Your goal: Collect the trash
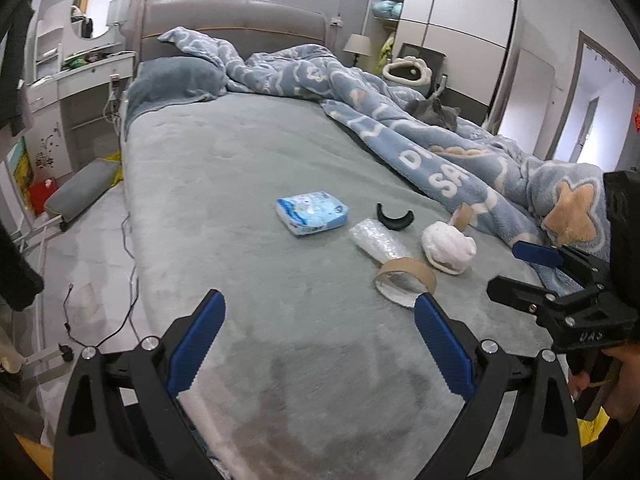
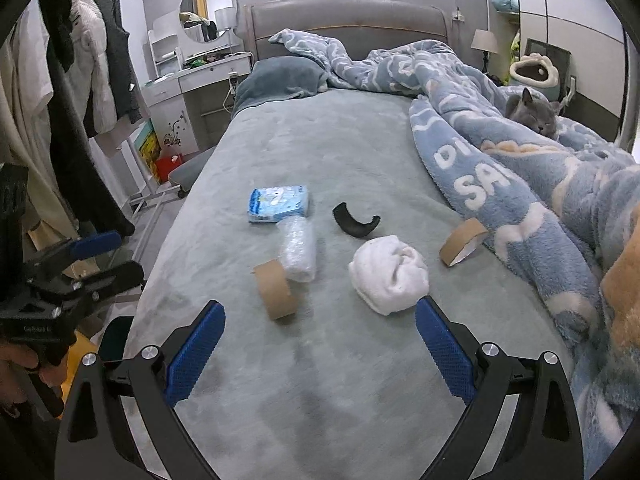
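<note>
Hovering over the foot of a bed (image 2: 320, 140), both grippers stood spread wide and empty: the left gripper (image 1: 320, 344) and the right gripper (image 2: 320, 344) each showed blue ribbed pads with nothing between them. The trash lay scattered on the soft grey-green sheet ahead. Nearest the right gripper sat a crumpled white wad (image 2: 390, 278), fluffy and lumpy, and a stiff brown cardboard tape ring (image 2: 276, 288) standing on its edge. Touching that ring lay a cloudy roll of bubble wrap (image 2: 298, 252), with a glossy blue tissue pack (image 2: 278, 203) just beyond. A curved black plastic piece (image 2: 354, 222) rested between the pack and a second cardboard ring (image 2: 462, 242), which was tucked against a plush blue blanket (image 2: 500, 176). A grey cat (image 2: 532, 114) slept on the blanket, well apart. The upright ring would probably roll or tip if nudged by one finger, and the slick bubble wrap could squirm free of a pinch. The blanket's fringe might snag when reaching for the far ring.
</note>
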Motion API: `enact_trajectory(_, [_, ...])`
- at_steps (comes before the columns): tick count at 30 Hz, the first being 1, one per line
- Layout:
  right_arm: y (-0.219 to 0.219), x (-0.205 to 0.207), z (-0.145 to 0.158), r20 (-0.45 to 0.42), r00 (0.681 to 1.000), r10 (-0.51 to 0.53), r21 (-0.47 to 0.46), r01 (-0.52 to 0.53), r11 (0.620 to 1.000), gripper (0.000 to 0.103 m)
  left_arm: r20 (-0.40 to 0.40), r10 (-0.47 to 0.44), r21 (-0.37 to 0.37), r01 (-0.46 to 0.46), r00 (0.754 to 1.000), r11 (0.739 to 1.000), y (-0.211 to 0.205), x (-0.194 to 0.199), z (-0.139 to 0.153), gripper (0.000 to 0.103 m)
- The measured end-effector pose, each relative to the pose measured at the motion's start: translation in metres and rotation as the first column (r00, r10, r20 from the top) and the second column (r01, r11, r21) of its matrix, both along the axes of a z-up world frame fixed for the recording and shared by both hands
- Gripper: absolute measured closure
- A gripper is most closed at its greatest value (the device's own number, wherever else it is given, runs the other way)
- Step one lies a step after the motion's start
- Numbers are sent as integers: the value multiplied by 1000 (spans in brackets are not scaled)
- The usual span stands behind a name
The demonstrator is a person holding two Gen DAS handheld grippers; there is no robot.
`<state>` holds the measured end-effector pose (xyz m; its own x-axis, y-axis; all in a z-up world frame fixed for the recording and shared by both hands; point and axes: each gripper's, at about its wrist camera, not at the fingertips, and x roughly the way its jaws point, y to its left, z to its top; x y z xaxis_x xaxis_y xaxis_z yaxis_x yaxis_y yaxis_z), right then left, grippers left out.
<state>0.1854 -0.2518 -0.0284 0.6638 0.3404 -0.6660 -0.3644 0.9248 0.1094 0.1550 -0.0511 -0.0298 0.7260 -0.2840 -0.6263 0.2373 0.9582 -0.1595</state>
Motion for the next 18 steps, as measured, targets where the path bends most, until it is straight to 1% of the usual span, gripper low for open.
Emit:
enact_trajectory(3, [-6,9,-2,-12,1000,-8,17,9,1000,6,2,-22,1,22,1000,1000,-7,6,-4,6])
enact_trajectory(9, [-19,22,-6,-41,999,-34,53,37,998,6,-22,-86,-31,86,996,996,-21,17,-13,6])
enact_trajectory(18, [-39,42,-14,-78,994,-83,81,89,993,6,-30,-137,-69,135,990,988,-40,30,-23,6])
